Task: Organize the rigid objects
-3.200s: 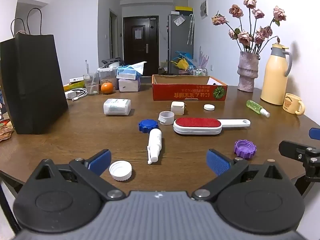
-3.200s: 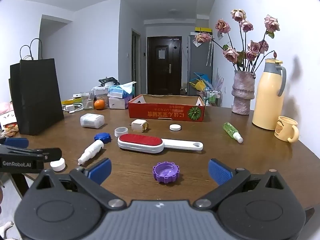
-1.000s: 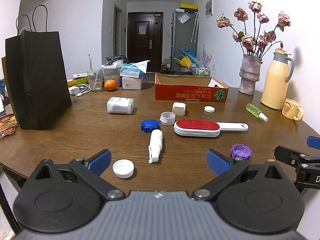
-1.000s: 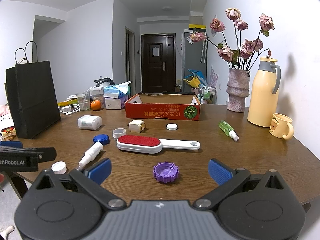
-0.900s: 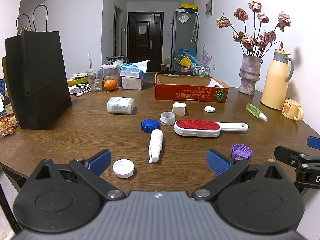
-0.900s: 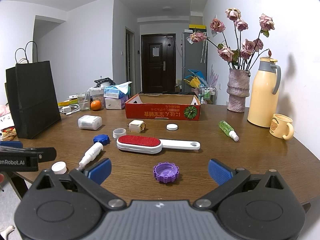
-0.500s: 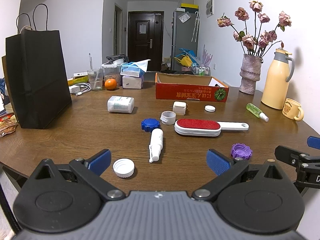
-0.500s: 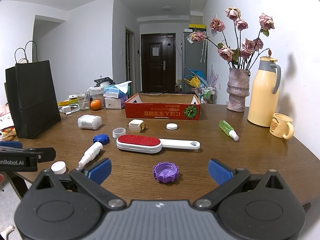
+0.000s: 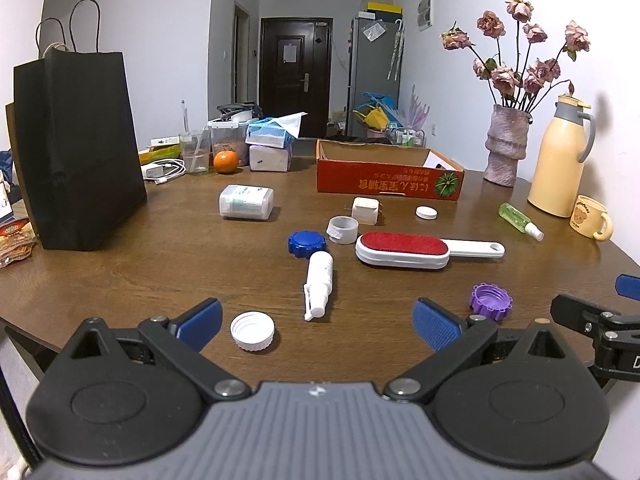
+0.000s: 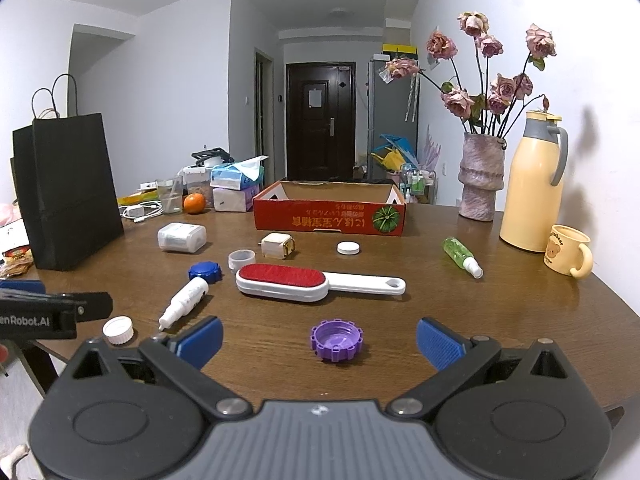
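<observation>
tongs wide as before, left tongs [image 9: 316, 322], right tongs [image 10: 318, 338] over purple cap [image 10: 337, 340]; nothing moved

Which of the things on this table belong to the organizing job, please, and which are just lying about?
For the job: purple ridged plastic cap, white ridged cap, blue ridged cap, red-faced white lint brush, red cardboard box.

Lying about: black paper bag, yellow thermos jug, flower vase, orange.

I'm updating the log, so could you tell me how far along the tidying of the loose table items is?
Nothing looks done: what shows of the red box looks empty. Both the left gripper and the right gripper are open and hold nothing. Left: the purple cap, white cap, lint brush, spray bottle and the other small items on the table.
</observation>
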Action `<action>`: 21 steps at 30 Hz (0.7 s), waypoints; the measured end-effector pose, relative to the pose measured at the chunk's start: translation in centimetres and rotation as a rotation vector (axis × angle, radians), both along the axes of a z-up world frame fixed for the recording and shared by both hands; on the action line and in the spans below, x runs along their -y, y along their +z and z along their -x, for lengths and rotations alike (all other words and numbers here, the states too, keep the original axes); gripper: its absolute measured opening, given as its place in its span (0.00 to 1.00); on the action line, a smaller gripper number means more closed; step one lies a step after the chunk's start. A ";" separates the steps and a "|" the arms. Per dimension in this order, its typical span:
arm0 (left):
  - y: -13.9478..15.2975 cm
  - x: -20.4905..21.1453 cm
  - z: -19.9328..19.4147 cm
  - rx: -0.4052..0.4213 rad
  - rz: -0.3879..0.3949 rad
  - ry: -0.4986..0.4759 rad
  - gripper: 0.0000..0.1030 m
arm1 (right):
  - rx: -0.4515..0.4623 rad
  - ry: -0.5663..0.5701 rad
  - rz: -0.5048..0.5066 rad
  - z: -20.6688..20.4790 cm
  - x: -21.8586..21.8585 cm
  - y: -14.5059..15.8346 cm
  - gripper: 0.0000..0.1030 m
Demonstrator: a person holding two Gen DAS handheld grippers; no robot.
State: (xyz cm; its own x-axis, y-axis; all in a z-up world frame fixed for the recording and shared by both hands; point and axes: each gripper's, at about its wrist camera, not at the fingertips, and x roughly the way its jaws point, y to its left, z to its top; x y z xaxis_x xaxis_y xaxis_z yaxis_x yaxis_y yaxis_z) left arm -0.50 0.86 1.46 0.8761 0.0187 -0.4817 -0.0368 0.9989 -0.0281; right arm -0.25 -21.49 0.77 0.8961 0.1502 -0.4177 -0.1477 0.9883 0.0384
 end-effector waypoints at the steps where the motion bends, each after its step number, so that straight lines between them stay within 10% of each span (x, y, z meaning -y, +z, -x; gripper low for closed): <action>1: -0.1 -0.1 -0.2 -0.003 0.003 0.001 1.00 | -0.003 0.001 0.001 -0.1 0.0 -0.1 1.00; 21: -2.8 -2.8 -4.1 -0.076 0.021 0.047 1.00 | -0.064 0.000 -0.006 -3.4 -0.4 -2.2 1.00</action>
